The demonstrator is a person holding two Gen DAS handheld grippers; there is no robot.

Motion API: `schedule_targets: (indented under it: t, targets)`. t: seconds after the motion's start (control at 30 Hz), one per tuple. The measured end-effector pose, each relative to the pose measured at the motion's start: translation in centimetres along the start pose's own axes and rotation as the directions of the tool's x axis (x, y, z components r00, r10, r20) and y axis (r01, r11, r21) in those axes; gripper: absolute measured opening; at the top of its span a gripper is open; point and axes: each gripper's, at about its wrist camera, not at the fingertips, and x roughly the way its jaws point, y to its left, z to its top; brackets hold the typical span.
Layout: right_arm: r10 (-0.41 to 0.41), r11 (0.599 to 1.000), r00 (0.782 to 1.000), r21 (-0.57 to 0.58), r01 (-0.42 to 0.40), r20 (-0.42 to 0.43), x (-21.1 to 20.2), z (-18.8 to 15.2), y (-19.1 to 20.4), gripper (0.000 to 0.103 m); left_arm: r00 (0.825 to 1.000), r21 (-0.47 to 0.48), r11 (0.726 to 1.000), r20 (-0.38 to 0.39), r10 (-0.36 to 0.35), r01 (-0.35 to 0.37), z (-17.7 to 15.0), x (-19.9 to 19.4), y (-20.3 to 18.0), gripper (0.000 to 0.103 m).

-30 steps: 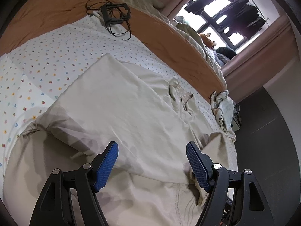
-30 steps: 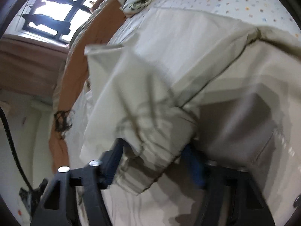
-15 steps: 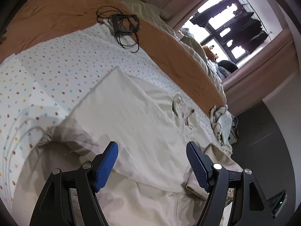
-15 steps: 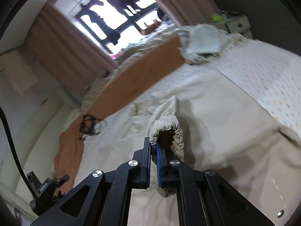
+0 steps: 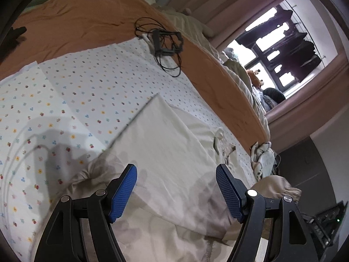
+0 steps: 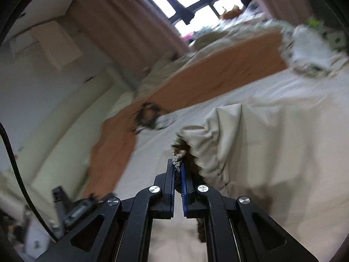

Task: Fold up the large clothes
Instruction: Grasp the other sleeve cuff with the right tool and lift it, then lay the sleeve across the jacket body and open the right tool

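Note:
A large beige garment (image 5: 165,144) lies spread on the dotted white sheet (image 5: 65,91) of a bed. My left gripper (image 5: 176,179) is open and empty, hovering just above the garment's near part. In the right wrist view my right gripper (image 6: 178,168) is shut on the garment's gathered elastic cuff (image 6: 177,160) and holds it lifted above the bed. The rest of the garment (image 6: 272,144) hangs and trails off to the right of it.
A black frame with tangled cables (image 5: 165,41) lies at the far side of the sheet, on the edge of an orange blanket (image 5: 87,21). A crumpled patterned cloth (image 5: 261,157) sits at the bed's right edge. A window (image 5: 281,43) with curtains is beyond.
My right gripper closed on the elastic cuff and lifted it up off the bed, swinging upward. My left gripper stayed open and drew back a little from the garment.

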Motion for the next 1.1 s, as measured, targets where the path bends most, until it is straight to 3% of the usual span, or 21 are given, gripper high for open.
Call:
schedule_targets:
  t: [0.13,0.2,0.23,0.4,0.5,0.63,0.93,1.1]
  targets:
    - [0.055,0.998,0.995,0.020,-0.054,-0.082,2.9,-1.3,-0.6,0.022,1.000,0.000,1.000,0.009,0.017,-0.017,0.2,0.0,0.3,0.076]
    - [0.063,0.997,0.993,0.055,-0.058,-0.096,2.9,-1.8,-1.6,0.052,0.999,0.003,1.000,0.010,0.030,-0.030,0.1,0.0,0.4,0.076]
    - [0.027,0.998,0.996,0.058,-0.022,-0.084,2.5,-1.9,-2.0,0.055,0.999,0.003,0.999,0.008,0.033,-0.033,0.0,0.2,0.4,0.076]
    - [-0.055,0.990,0.998,0.130,0.057,-0.017,-1.2,-2.0,-5.5,0.055,0.998,0.090,0.995,-0.049,0.046,-0.041,-1.4,1.9,-1.3,0.076]
    - [-0.150,0.974,0.989,0.176,0.146,0.008,-3.5,-2.3,-8.3,0.055,0.993,0.149,0.988,-0.106,0.050,-0.034,-2.7,3.6,-2.4,0.076]
    - [-0.208,0.943,0.977,0.276,0.187,0.048,-6.9,-2.7,-12.4,0.055,0.984,0.208,0.978,-0.169,0.057,-0.021,-4.5,5.6,-3.7,0.076]
    - [-0.338,0.847,0.936,0.464,0.258,0.099,-13.4,-4.7,-20.1,0.055,0.966,0.315,0.948,-0.229,0.122,-0.046,-7.5,9.2,-5.7,0.076]
    - [-0.404,0.770,0.909,0.573,0.280,0.099,-15.9,-5.8,-24.0,0.055,0.947,0.345,0.936,-0.272,0.171,-0.070,-8.7,11.4,-5.7,0.076]
